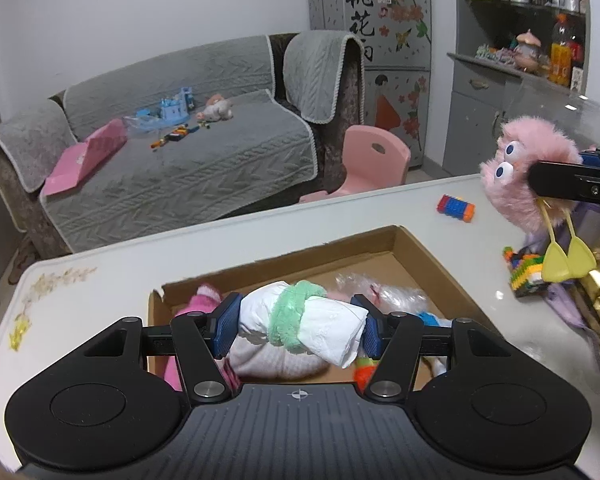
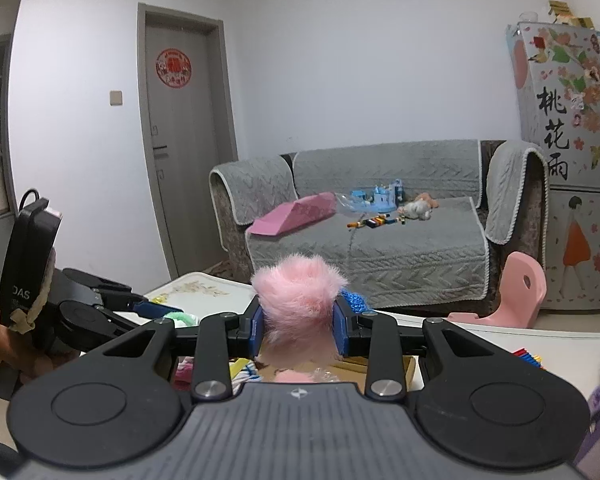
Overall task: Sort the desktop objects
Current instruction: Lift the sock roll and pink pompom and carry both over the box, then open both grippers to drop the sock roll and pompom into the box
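Observation:
My left gripper point(image 1: 296, 322) is shut on a white cloth roll with a green fuzzy band point(image 1: 300, 320) and holds it over an open cardboard box point(image 1: 416, 252) on the white table point(image 1: 228, 248). The box holds pink socks and plastic-wrapped items. My right gripper point(image 2: 299, 326) is shut on a pink furry toy point(image 2: 298, 300) with googly eyes and yellow feet; the toy also shows at the right of the left wrist view point(image 1: 528, 168), raised above the table. The left gripper shows at the left of the right wrist view point(image 2: 156, 310).
A striped toy roller point(image 1: 456, 208) lies on the table beyond the box. A pile of bricks, purple fabric and gold wrap point(image 1: 572, 280) sits at the right. Behind are a grey sofa point(image 1: 188, 152), a pink chair point(image 1: 374, 160) and a cabinet point(image 1: 484, 120).

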### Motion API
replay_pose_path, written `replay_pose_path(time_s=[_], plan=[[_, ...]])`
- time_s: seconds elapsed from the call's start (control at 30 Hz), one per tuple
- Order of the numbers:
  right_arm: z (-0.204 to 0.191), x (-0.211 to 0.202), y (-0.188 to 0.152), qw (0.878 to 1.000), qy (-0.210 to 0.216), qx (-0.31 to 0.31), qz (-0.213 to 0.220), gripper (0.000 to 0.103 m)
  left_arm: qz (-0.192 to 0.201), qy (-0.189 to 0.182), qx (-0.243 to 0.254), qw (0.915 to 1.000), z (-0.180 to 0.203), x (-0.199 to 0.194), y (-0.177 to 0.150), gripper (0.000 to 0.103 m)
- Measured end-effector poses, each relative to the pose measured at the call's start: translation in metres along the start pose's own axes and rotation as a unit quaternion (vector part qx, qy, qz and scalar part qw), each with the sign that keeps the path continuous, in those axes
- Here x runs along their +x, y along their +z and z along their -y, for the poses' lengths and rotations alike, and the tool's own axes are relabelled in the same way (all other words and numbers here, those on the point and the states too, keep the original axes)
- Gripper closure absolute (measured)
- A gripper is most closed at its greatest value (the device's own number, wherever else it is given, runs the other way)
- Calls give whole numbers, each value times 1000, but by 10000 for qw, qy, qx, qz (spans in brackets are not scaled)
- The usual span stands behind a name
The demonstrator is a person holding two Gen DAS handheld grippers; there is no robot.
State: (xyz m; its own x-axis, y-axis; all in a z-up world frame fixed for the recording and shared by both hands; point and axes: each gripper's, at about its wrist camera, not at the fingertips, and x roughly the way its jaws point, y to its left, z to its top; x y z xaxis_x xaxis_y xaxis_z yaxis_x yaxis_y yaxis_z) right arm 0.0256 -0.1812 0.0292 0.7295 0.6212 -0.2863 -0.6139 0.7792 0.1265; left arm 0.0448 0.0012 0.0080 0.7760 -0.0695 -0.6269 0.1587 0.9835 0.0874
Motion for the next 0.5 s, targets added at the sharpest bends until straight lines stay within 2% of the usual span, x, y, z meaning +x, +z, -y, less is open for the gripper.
replay_pose_path(time_s=[0.33,0.5], plan=[[13,49,-5,9982,-174,-223,-533,72,-447,43,-115,9989,-14,73,17,38],[20,71,-13,9955,-288,-298,-856,72,-568,66,-6,9984,-15,100,19,38]])
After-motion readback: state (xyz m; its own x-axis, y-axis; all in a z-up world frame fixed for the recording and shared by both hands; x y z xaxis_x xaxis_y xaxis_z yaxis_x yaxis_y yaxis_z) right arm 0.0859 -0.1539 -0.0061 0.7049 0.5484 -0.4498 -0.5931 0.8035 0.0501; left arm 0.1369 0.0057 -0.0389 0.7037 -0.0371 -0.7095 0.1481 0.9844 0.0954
